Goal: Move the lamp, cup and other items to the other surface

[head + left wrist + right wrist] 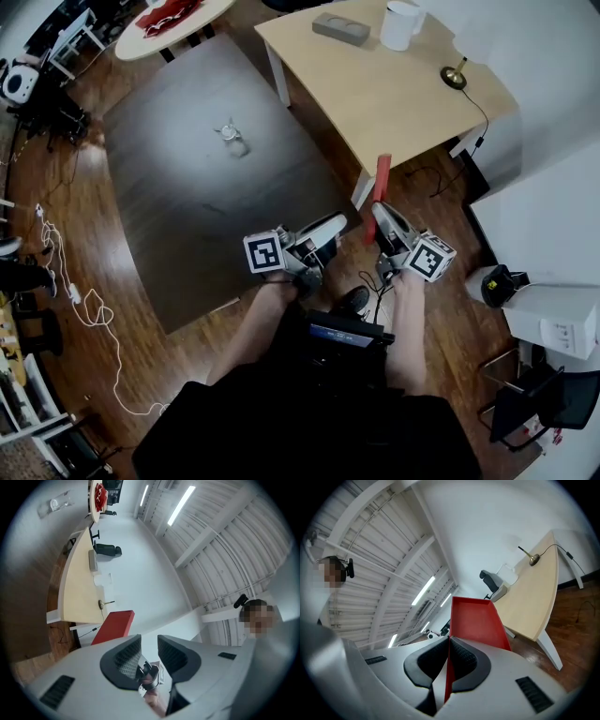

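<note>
My right gripper (379,212) (448,641) is shut on the rim of a red tray (381,180) (475,618), which hangs on edge beside the corner of the light wooden table (375,94) (534,606). On that table stand a lamp with a brass base (455,76) (533,560), a white cup (401,24) and a grey box (340,28). My left gripper (334,224) (149,643) is open just left of the right one, with nothing between its jaws. The left gripper view shows the red tray (113,626) and the lamp's base (101,604) ahead.
A large dark table (187,216) lies to the left with a small glass object (231,135) on it. A round white table (141,42) with a red item (169,13) is at the back left. Cables (84,300) trail on the wooden floor; a white unit (553,317) stands right.
</note>
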The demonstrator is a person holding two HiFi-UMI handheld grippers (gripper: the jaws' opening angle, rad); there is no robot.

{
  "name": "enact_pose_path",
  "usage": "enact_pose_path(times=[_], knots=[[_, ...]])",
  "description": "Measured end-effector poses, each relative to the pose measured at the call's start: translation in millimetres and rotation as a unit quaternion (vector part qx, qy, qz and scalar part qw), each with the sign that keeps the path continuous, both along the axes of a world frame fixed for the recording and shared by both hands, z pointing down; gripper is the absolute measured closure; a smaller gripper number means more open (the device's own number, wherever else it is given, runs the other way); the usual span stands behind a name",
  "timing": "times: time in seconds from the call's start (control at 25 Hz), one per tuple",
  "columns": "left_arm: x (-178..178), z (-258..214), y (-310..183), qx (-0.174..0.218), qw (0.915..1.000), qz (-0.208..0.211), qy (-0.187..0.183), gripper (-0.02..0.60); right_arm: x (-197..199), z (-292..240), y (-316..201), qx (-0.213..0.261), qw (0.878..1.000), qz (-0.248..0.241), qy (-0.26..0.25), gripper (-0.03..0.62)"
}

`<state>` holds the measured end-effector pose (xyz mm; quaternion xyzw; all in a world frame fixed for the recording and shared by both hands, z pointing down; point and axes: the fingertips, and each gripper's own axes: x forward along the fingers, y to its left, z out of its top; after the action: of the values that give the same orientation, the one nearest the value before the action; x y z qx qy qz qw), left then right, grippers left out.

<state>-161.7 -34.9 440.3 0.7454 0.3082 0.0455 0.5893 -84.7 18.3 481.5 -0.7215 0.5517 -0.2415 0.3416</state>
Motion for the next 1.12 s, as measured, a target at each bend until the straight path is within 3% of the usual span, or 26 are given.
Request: enact_pose_path(times=[0.32, 0.88, 1.12], knots=[[60, -2, 83, 0.011, 0.9995, 0.027, -0.004, 0.454, 59, -5, 90, 0.039, 0.999, 0.028, -0.015, 0.559], [136, -10, 244, 0.027, 0.9937, 0.109, 0.006, 0.454, 116, -25, 251, 0.096, 0.991, 0.09, -0.028, 0.559], [158, -9, 280, 0.027, 0.9898, 0.14, 0.003, 0.454, 131, -21, 290, 0.104, 0.987, 0.12, -0.036, 0.559]])
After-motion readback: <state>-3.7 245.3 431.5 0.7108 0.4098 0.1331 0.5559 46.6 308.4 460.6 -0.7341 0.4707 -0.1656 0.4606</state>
